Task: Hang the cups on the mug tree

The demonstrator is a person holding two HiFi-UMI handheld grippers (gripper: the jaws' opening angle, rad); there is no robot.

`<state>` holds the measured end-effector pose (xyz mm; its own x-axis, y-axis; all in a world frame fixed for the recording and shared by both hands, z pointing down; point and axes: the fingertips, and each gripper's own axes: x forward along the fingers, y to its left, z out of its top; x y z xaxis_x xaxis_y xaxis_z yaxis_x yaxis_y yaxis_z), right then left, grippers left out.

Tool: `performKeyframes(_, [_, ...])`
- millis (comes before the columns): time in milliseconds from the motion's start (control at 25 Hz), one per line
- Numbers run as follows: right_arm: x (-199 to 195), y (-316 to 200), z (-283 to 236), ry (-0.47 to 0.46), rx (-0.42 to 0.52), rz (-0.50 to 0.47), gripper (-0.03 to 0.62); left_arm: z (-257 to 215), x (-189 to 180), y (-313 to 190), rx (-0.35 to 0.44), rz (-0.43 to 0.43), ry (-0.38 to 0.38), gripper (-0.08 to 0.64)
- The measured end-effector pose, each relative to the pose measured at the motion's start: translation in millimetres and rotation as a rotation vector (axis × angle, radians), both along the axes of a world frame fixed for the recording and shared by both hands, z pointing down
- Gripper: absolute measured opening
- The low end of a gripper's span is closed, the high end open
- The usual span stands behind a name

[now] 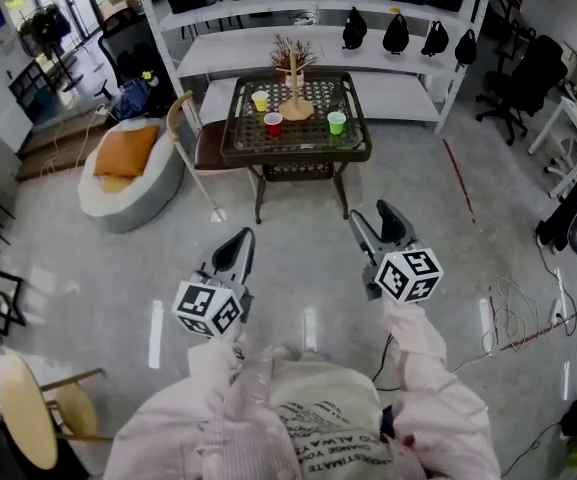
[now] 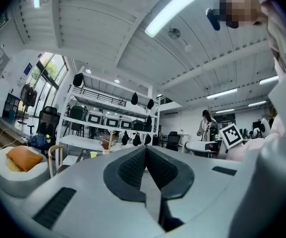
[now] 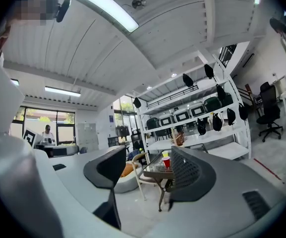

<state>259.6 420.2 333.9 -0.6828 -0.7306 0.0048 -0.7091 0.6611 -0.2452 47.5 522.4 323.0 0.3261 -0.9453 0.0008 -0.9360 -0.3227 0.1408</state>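
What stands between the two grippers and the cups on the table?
Nothing visible. Only bare floor lies between the left gripper, the right gripper and the table. The yellow cup, red cup and green cup stand near the mug tree, with nothing between. The chair stands aside, at the table's left.
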Motion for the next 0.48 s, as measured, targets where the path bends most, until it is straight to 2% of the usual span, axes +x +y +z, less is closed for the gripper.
performKeyframes(200, [1.6, -6.7, 3.9, -0.003, -0.006, -0.001, 0.25, 6.8, 1.2, -2.2, -0.014, -0.007, 0.008, -0.002])
performKeyframes(480, [-4.1, -28.5, 19.4, -0.022, -0.062, -0.013, 0.249, 19.3, -8.2, -23.0, -0.042, -0.02, 0.038, -0.002])
